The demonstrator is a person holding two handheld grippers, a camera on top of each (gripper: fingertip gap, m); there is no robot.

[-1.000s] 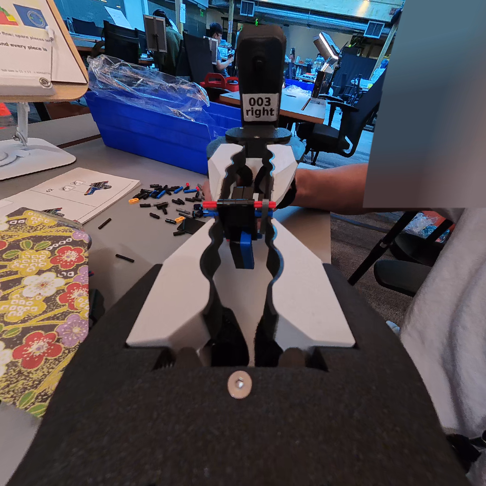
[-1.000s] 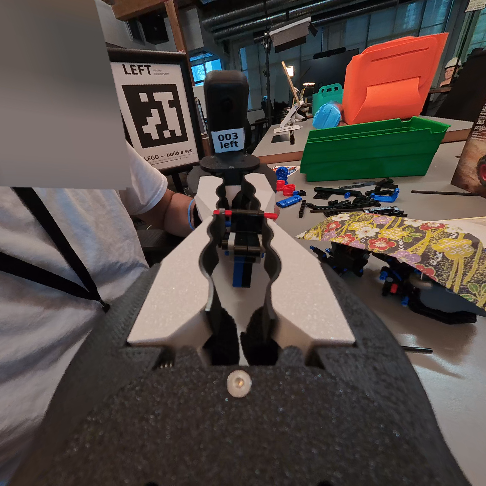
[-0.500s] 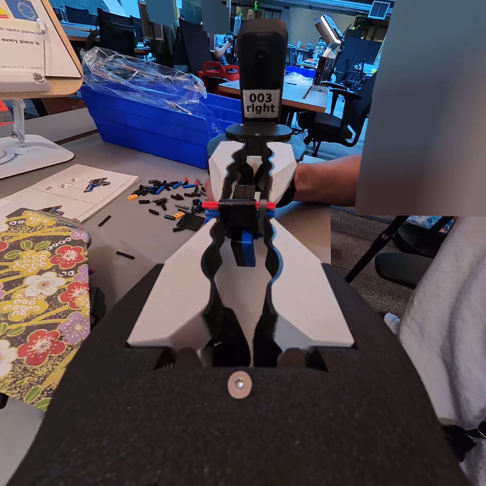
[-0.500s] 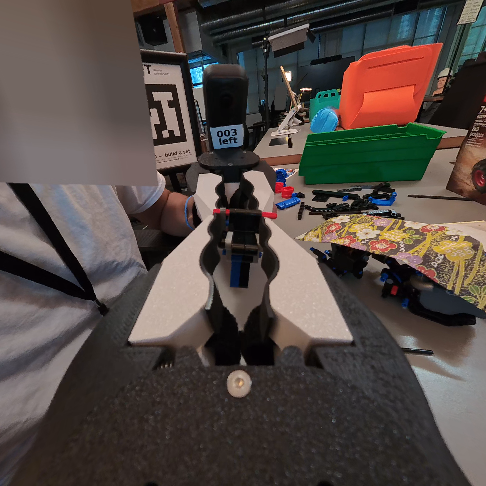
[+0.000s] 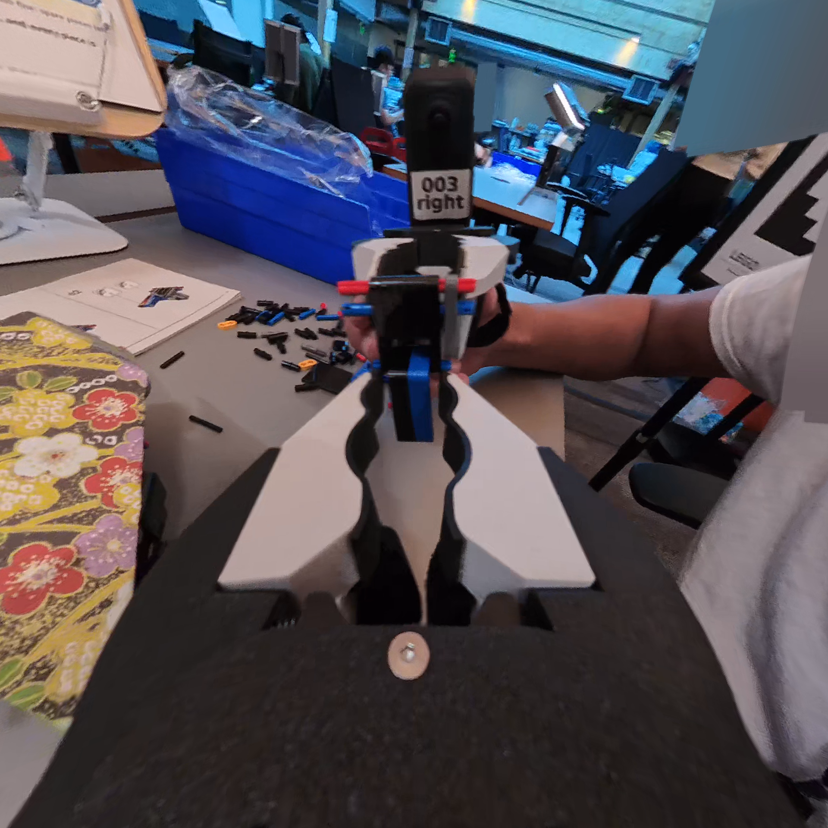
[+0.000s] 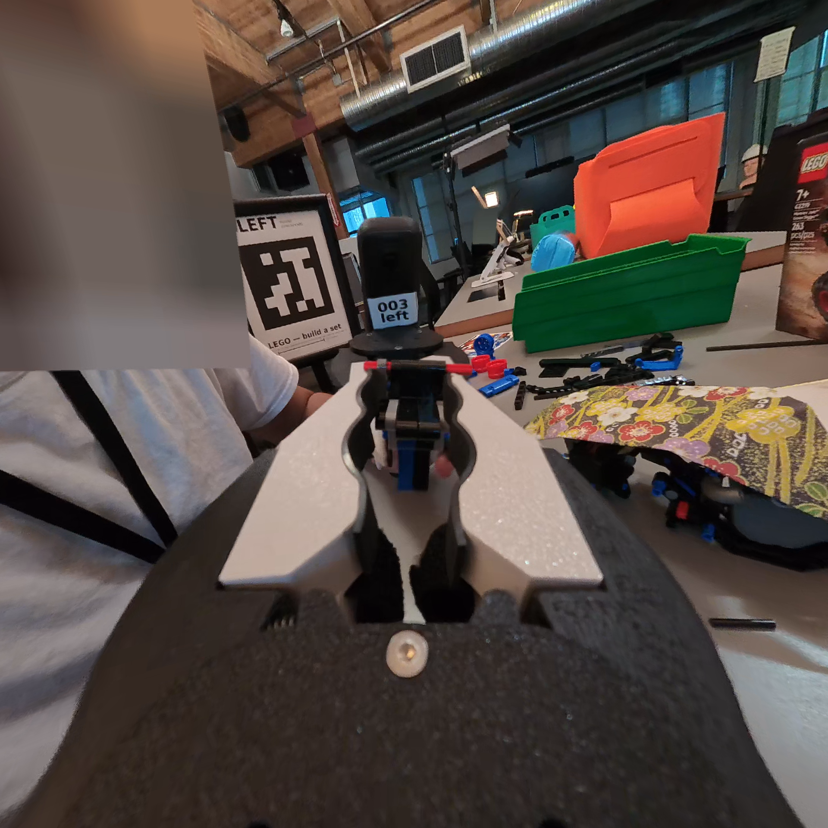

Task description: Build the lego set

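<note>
Two handheld grippers meet nose to nose over a grey table (image 5: 251,394), sharing one small black, blue and red brick assembly (image 5: 410,354).

From the left: a floral patterned cloth (image 5: 58,484), a white instruction booklet (image 5: 134,300) and loose small black and blue pins (image 5: 286,322) lie on the table. The left gripper (image 5: 408,394) is clenched on the assembly's lower blue end; the right gripper (image 6: 411,403) clamps its black upper body. A green plastic bin (image 6: 627,291) stands farther right.
</note>
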